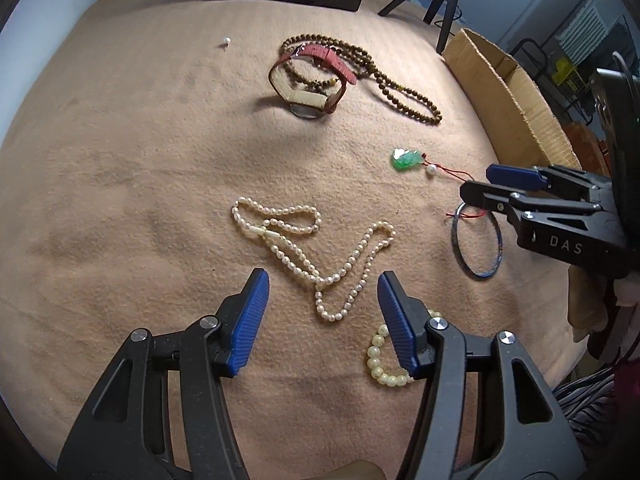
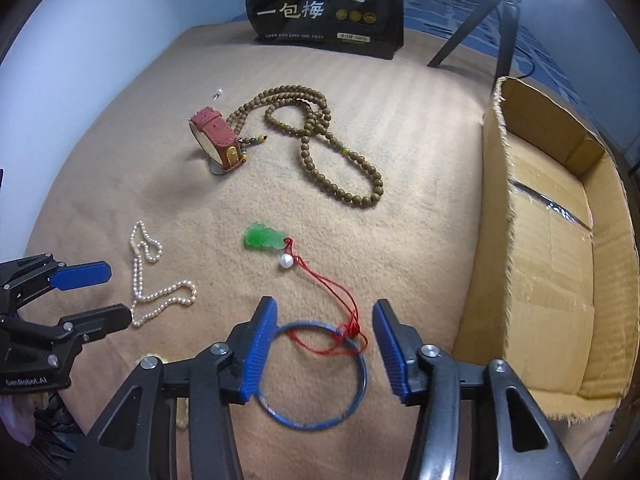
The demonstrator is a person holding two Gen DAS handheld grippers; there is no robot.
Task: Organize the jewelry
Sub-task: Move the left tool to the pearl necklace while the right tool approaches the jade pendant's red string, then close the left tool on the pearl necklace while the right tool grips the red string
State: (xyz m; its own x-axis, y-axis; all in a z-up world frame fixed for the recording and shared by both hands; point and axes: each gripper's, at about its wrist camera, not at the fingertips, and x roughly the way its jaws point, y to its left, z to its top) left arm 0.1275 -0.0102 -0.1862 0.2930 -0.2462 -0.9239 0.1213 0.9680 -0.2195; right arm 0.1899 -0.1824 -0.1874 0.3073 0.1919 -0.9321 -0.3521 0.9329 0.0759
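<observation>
We see left gripper [image 1: 323,292] jaws half open over the pearl necklace [image 1: 320,256], centre frame, nothing gripped. Right gripper [image 2: 325,320] half open straddling the blue bangle [image 2: 316,376], lower centre, pads not touching. Cardboard box [image 2: 560,240] at right.

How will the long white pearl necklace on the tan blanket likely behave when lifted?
The long white pearl necklace lies in loose bends, so it probably hangs limp. Pinched at one point, its free loops may swing. Its small round beads could slip between the left gripper pads.
</observation>
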